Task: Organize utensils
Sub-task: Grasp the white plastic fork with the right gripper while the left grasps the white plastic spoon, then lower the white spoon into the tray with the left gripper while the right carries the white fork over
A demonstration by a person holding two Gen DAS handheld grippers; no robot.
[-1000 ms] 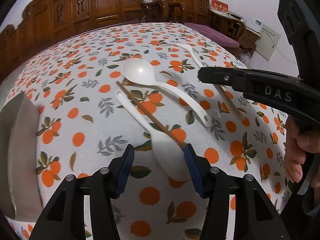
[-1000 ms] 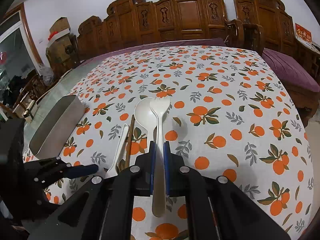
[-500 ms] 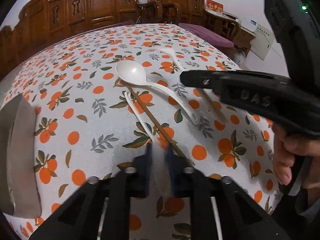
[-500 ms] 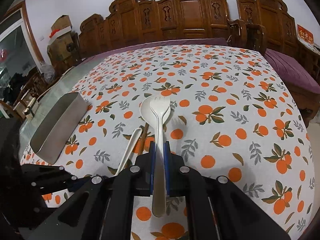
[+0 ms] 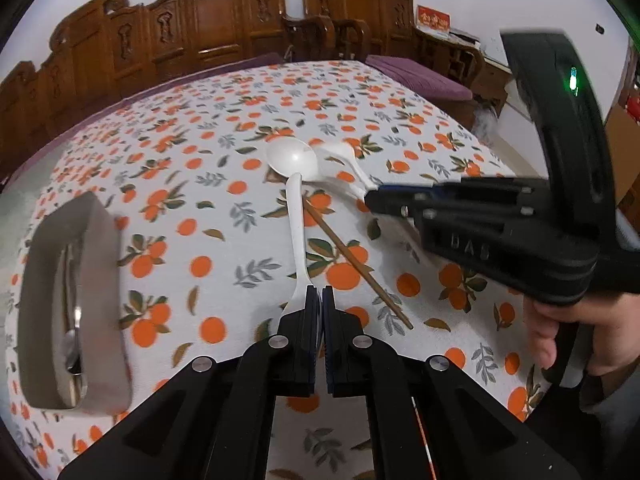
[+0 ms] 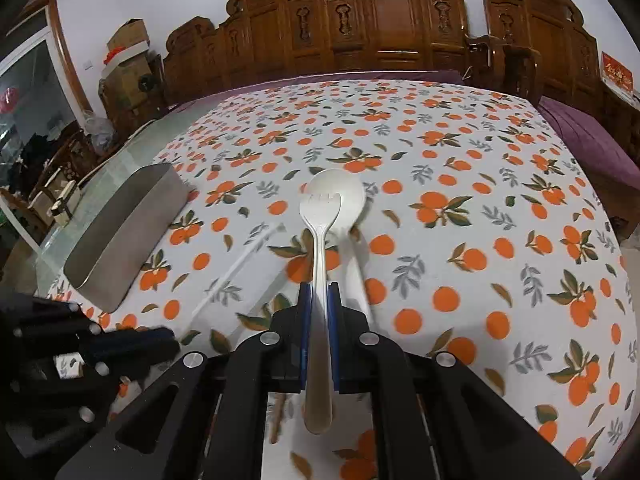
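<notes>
My left gripper (image 5: 321,296) is shut on the broad end of a white plastic knife (image 5: 298,236), which hangs just above the cloth with its thin end toward the big white spoon (image 5: 292,156). That spoon lies on the orange-patterned tablecloth (image 5: 192,200). My right gripper (image 6: 318,292) is shut on the handle of a white fork (image 6: 320,216), whose tines hover over the spoon's bowl (image 6: 348,196). In the left wrist view the right gripper (image 5: 370,200) reaches in from the right with the fork (image 5: 340,156). A brown chopstick (image 5: 352,256) lies beside the knife.
A rectangular metal container (image 5: 100,240) stands on the left and holds metal utensils (image 5: 72,320); it also shows in the right wrist view (image 6: 128,232). A person's hand (image 5: 560,332) grips the right tool. Carved wooden chairs (image 6: 380,20) line the far side.
The left jaws went from open around the knife's broad end to shut on it, and the knife has risen off the cloth. The right gripper carried the fork leftward over the spoon.
</notes>
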